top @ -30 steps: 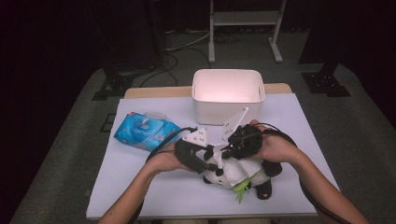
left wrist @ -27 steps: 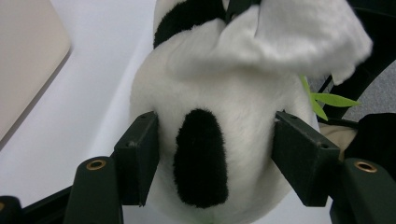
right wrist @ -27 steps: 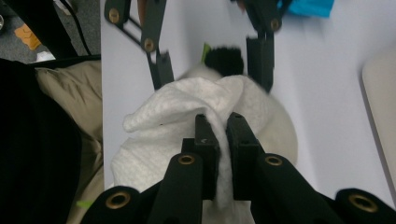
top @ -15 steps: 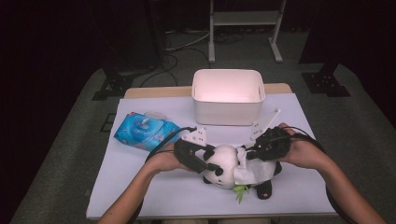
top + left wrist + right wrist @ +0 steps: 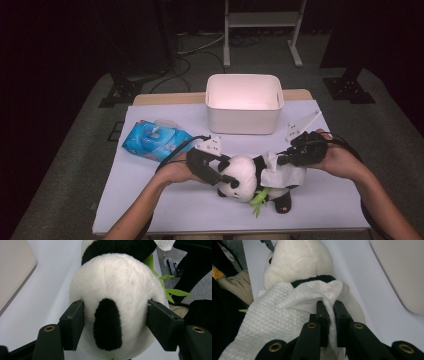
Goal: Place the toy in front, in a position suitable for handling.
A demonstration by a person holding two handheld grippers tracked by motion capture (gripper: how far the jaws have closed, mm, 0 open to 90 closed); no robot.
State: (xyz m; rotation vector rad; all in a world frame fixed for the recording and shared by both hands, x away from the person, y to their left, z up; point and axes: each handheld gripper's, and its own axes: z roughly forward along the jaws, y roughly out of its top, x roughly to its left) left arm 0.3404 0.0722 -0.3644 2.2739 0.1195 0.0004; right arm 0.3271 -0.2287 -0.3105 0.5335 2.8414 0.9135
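Rightward along the plush black-and-white panda [image 5: 252,175] has gone the right gripper [image 5: 289,159], clamping a white wipe [image 5: 282,176]; the left gripper [image 5: 220,176], just eased slightly, holds its head.

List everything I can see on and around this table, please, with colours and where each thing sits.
panda plush toy: one, black and white with green leaves, front middle of table.
wet wipe: one, white, draped over the panda's body.
pack of wipes: one, blue, left of table.
bin: one, white, back middle.
table: one, white top.
metal stand: one, grey, floor behind.
left gripper: black, jaws clasping the panda's head.
right gripper: black, jaws pinching the wipe.
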